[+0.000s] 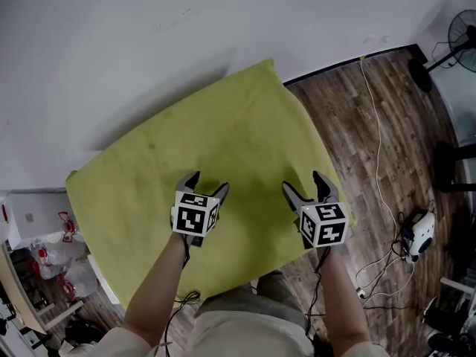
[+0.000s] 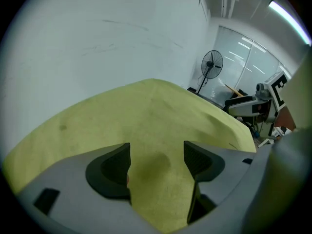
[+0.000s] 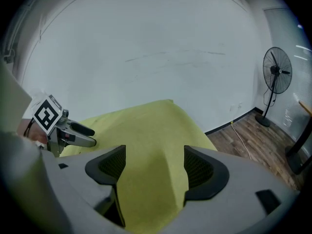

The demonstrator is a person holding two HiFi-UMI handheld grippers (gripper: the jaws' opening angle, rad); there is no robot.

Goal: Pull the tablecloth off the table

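A yellow-green tablecloth [image 1: 223, 132] covers the whole table, which stands against a white wall. Both grippers hover over its near part. My left gripper [image 1: 206, 184] is open, its jaws wide apart. In the left gripper view the cloth [image 2: 146, 116] rises as a soft ridge between those jaws, and the pads do not press on it. My right gripper [image 1: 303, 183] is open too, near the cloth's right edge. A creased fold of cloth [image 3: 146, 126] lies in the gap between its jaws. The left gripper [image 3: 53, 126] shows at the left of the right gripper view.
Wood floor [image 1: 372, 147] lies to the right of the table, with a white cable [image 1: 375, 125] and a white device [image 1: 420, 233] on it. A standing fan [image 1: 454, 43] is at the far right. Shelving with bags [image 1: 44, 251] stands at the left.
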